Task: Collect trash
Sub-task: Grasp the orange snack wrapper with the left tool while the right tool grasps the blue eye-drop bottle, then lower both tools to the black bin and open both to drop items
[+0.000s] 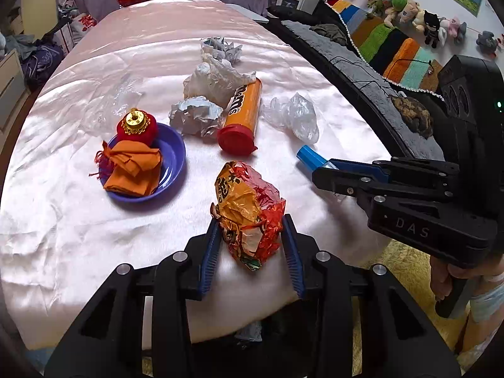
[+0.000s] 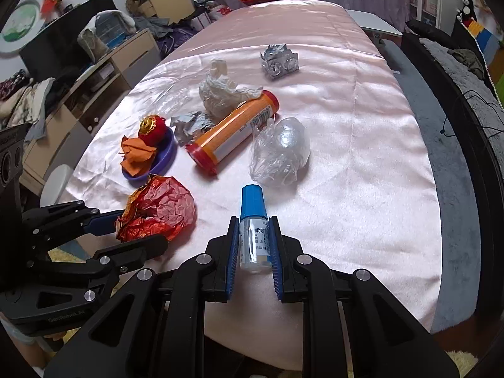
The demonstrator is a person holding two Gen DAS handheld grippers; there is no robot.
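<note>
The left fingers (image 1: 210, 245) pinch a crumpled orange-and-red snack wrapper (image 1: 249, 211) from both sides, while the right fingers (image 2: 232, 252) are pressed onto a small clear bottle with a blue cap (image 2: 253, 230), its base hidden between the pads. Both sit at the near edge of the surface (image 2: 362, 163), which is draped in a shiny pale-pink cloth; its far end is crowded with red things and bottles too small to make out. Taking the orange tube with a red lid (image 1: 244, 116) as the landmark: it lies on its side mid-surface, lid toward the cameras. The wrapper lies just in front of the lid, and the bottle is in front and to the tube's right. A purple bowl (image 1: 171, 163) sits to the tube's left, holding folded orange paper (image 1: 134, 167) and a red ornament with a gold top (image 1: 137, 124); the bowl's inside is mostly covered by them. A crumpled clear plastic bag (image 1: 293, 115) lies just right of the tube, and white crumpled plastic (image 1: 217, 82) overlaps the tube's far end, hiding part of its lettering. Crushed silver foil (image 1: 195, 115) touches the tube's left side, and a smaller silver blister tray (image 2: 278, 60) sits beyond it, well apart. In the left wrist view, a hand (image 1: 444, 280) on the right gripper's handle is cut off at the frame's edge.
</note>
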